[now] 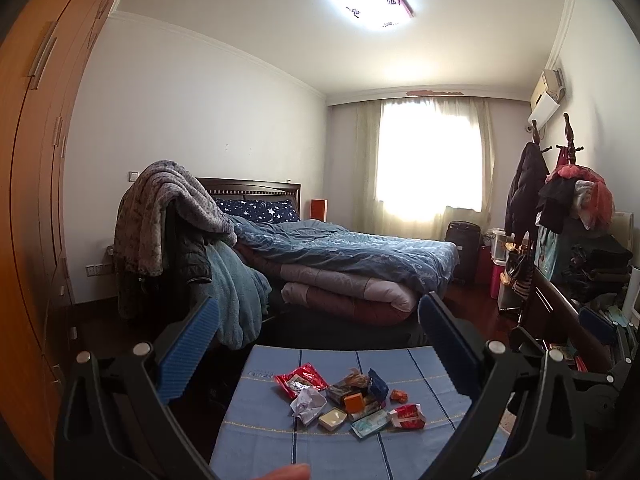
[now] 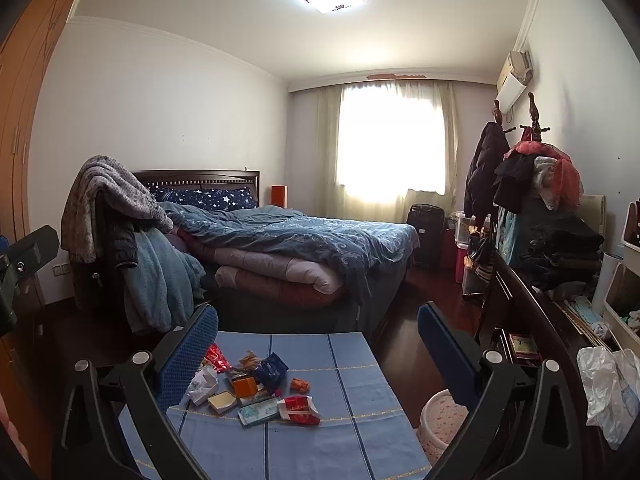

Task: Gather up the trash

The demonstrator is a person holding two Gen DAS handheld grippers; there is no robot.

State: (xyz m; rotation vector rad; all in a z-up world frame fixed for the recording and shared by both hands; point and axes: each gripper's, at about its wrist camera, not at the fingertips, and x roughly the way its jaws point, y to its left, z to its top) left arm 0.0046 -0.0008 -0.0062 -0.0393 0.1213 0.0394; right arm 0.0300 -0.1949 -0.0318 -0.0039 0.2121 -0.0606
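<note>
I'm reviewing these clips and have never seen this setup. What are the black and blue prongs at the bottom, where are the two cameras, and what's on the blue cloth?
A person holds a two-finger gripper in each hand, each carrying its own fisheye camera. One picture looks along the left gripper, the other along the right gripper. Both are open and hold nothing. On the blue tablecloth lies a trash pile: red wrappers, crumpled paper and small boxes. A small bin stands on the floor beside the table.

Both wrist views face the bed, sharing the near table
</note>
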